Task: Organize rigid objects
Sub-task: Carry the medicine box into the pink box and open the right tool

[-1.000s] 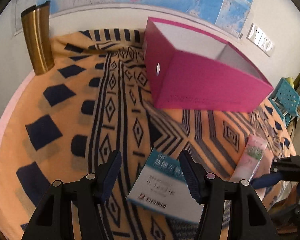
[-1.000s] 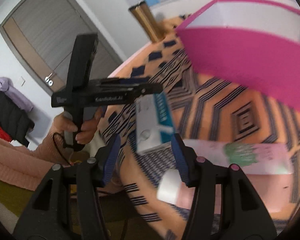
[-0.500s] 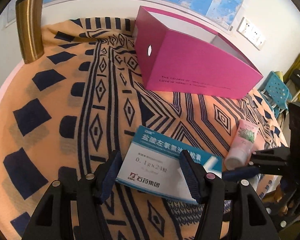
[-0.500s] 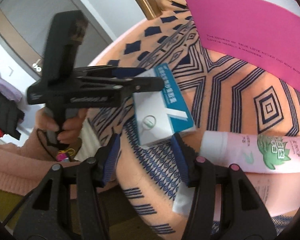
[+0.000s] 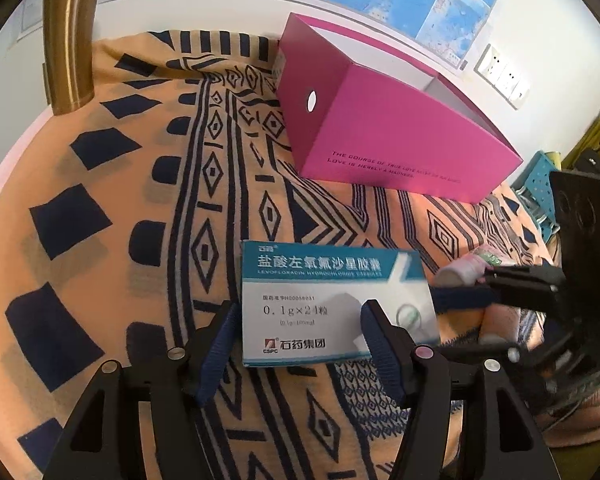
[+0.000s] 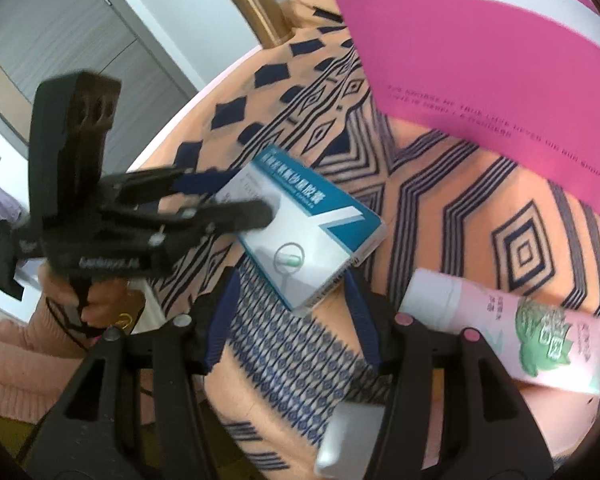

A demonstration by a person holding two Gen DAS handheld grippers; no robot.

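A white and teal medicine box [image 5: 332, 304] lies flat on the patterned cloth, also in the right wrist view [image 6: 308, 232]. My left gripper [image 5: 300, 340] is open, its fingers on either side of the box's near end. My right gripper [image 6: 288, 312] is open at the box's other end, just short of it. A pink tube [image 6: 512, 340] with a white cap lies to its right. The open magenta box [image 5: 388, 128] stands farther back on the cloth.
A gold metal cup [image 5: 70, 40] stands at the far left edge of the table. A small white object [image 6: 348, 440] lies near the table's front edge by the right gripper. A wall with a map and sockets [image 5: 500, 76] is behind.
The left gripper has pulled back and lowered, so the medicine box now sits between its open fingers. The right gripper has moved closer to the box's end.
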